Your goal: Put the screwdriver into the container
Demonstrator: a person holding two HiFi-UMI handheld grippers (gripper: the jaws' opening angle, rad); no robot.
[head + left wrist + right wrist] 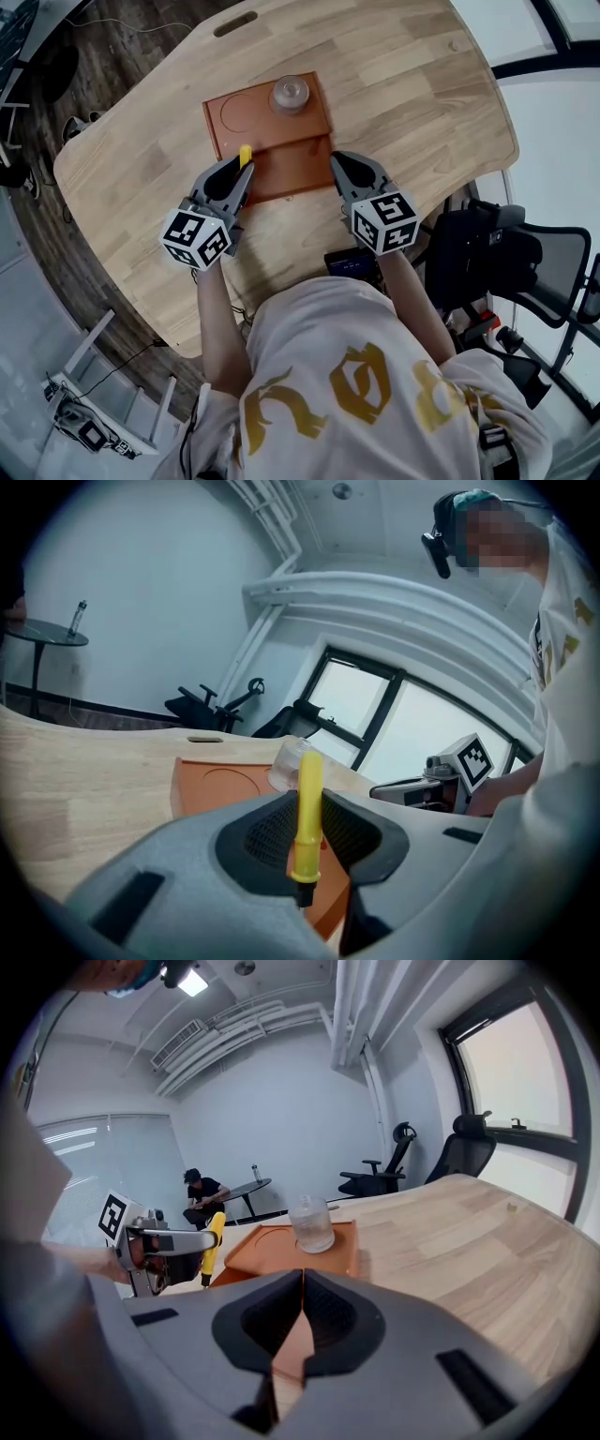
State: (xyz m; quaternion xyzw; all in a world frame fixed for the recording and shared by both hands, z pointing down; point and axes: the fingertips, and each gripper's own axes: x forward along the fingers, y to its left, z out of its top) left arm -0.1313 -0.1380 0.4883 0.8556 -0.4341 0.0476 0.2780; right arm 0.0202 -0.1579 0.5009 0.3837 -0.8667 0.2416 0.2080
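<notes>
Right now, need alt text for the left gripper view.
The left claw, shut on a yellow screwdriver held upright with its handle up, fills the foreground. Behind it, on a wooden table, lies an orange tray with a clear jar standing on it.

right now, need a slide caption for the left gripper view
Left gripper clamps the yellow screwdriver, with the orange tray and clear container beyond on the wooden table.
</notes>
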